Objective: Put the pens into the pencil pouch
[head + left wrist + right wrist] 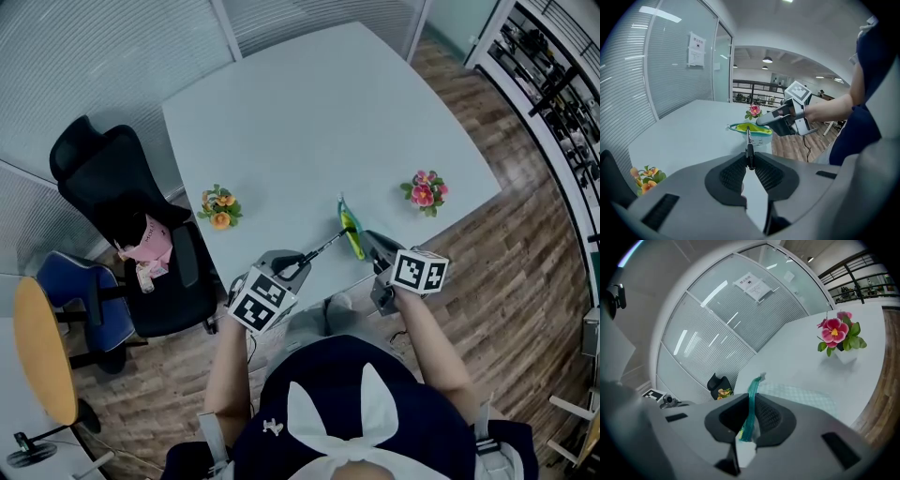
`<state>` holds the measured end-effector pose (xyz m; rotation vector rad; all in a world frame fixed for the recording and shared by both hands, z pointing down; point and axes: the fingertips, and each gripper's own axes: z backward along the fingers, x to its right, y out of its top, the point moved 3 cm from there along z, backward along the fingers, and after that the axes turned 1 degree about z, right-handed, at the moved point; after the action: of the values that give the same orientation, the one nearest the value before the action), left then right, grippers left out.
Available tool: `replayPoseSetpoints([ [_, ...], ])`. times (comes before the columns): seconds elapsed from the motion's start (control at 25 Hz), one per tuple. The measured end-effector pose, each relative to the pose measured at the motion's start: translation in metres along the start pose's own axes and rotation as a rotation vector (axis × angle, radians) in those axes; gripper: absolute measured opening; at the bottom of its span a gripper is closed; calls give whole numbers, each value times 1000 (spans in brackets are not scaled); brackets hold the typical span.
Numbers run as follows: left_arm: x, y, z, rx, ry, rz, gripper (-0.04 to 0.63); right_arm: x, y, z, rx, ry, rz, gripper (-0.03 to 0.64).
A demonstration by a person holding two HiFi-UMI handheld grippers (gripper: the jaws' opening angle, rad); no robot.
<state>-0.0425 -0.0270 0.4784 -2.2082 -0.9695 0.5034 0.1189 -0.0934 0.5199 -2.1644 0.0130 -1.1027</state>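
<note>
A black pen (pixel 323 250) is pinched by its rear end in my left gripper (pixel 298 264), which is shut on it. In the left gripper view the pen (pixel 749 145) points forward with its tip at the open mouth of the teal and yellow pencil pouch (pixel 751 131). The pouch (pixel 352 232) lies near the table's front edge. My right gripper (pixel 372 241) is shut on the pouch's teal zipper edge (pixel 752 404) and holds it up; the pouch's checked side (pixel 801 397) spreads to the right of the jaws.
The pale table (pixel 319 122) carries an orange flower pot (pixel 220 207) at the left and a pink flower pot (pixel 424 190) at the right. A black office chair (pixel 131 234) stands left of the table. Wooden floor (pixel 525 253) lies to the right.
</note>
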Motion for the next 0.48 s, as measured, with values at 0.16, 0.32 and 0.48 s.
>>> replayPoseSetpoints([
  [0.16, 6, 1, -6, -25, -5, -34, 72, 1, -2, 3, -3, 0, -2, 43],
  [0.32, 13, 4, -11, -47, -8, -59, 72, 2, -4, 8, -7, 3, 3, 43],
  [0.48, 16, 4, -16, -60, -17, -62, 72, 4, -6, 8, -16, 2, 6, 43],
])
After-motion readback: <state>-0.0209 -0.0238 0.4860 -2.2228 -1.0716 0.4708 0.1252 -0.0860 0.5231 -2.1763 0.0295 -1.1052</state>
